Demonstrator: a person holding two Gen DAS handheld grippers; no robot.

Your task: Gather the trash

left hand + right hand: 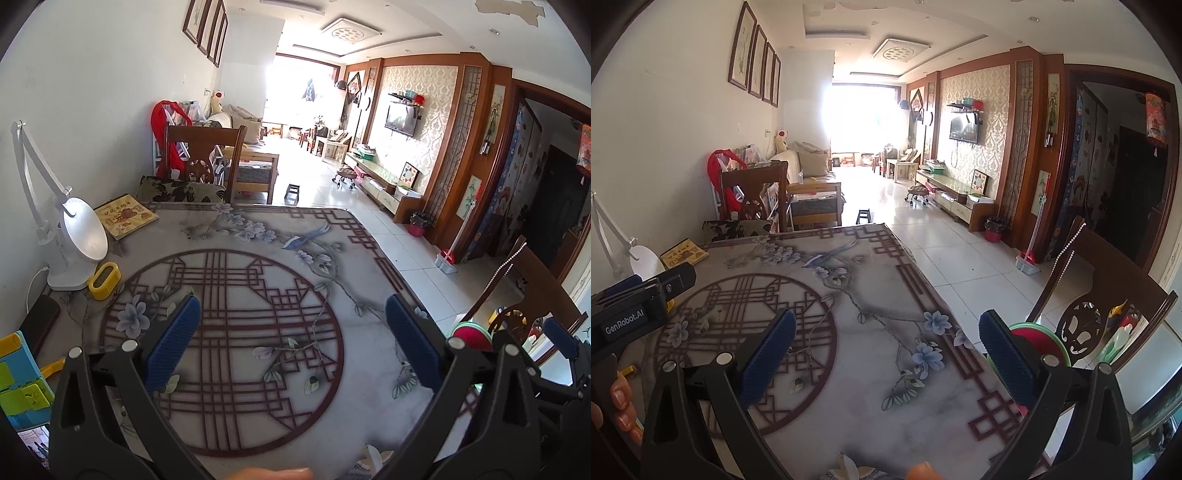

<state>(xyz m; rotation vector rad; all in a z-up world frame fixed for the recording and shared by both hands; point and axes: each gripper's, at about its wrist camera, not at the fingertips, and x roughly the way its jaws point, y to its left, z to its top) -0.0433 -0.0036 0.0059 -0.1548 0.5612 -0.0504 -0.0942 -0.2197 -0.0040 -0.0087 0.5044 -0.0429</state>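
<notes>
My left gripper [291, 339] is open and empty above the patterned table [258, 258]. My right gripper [886, 350] is open and empty over the table's right part [871, 369]. A crumpled white scrap [369, 459] lies at the table's near edge, below both grippers; it also shows in the right wrist view [846, 467]. A round green-rimmed bin with red inside [1039, 341] sits on the floor just right of the table, behind my right finger; it also shows in the left wrist view [472, 334]. The left gripper's body [635, 310] shows at the left of the right wrist view.
A white desk lamp [70, 236], a yellow box [104, 280], a booklet [125, 218] and coloured plastic blocks [18, 376] stand along the table's left side. Wooden chairs stand at the far end [207, 158] and to the right [1108, 306]. A red waste bin [994, 229] stands by the TV cabinet.
</notes>
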